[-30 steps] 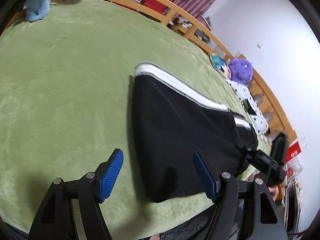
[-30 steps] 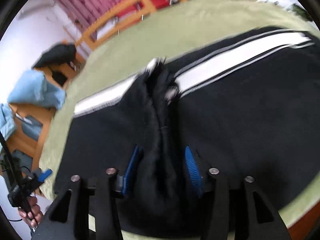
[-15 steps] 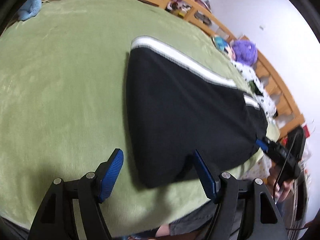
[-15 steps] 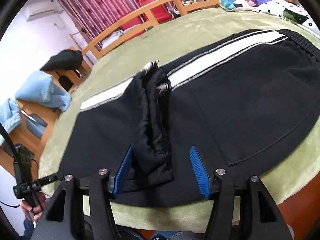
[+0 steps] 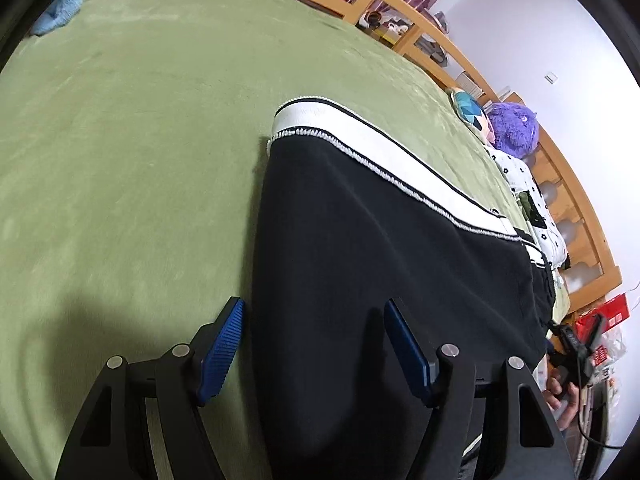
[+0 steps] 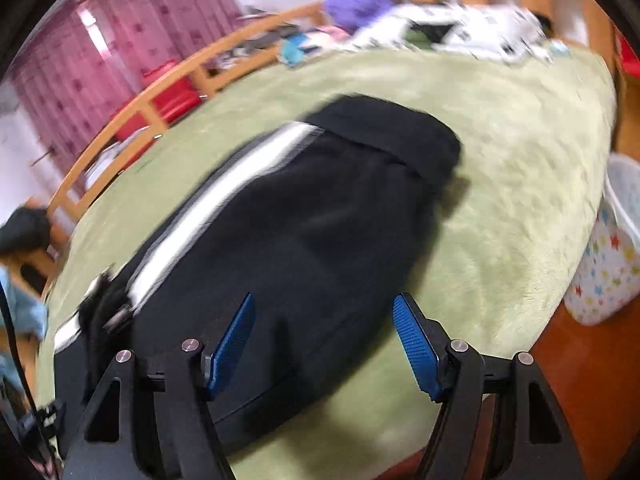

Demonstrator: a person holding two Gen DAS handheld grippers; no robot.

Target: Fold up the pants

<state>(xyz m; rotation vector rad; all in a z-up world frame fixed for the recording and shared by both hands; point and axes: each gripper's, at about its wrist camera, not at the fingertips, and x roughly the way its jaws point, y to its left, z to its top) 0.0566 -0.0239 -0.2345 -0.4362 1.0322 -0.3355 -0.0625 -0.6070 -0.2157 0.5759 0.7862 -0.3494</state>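
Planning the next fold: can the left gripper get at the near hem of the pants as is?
Probably yes. The left gripper is open with the pants hem edge already between its fingers, flat on the green blanket, nothing blocking.

No legible text anywhere.

A big bed with a soft green blanket [image 5: 132, 128] fills the room. A wooden rail [image 5: 420, 28] runs along its far side. Dark pink curtains [image 6: 132, 44] hang behind it. The wall [image 5: 560, 40] is white. A purple plush toy [image 5: 514, 128] sits near the rail.
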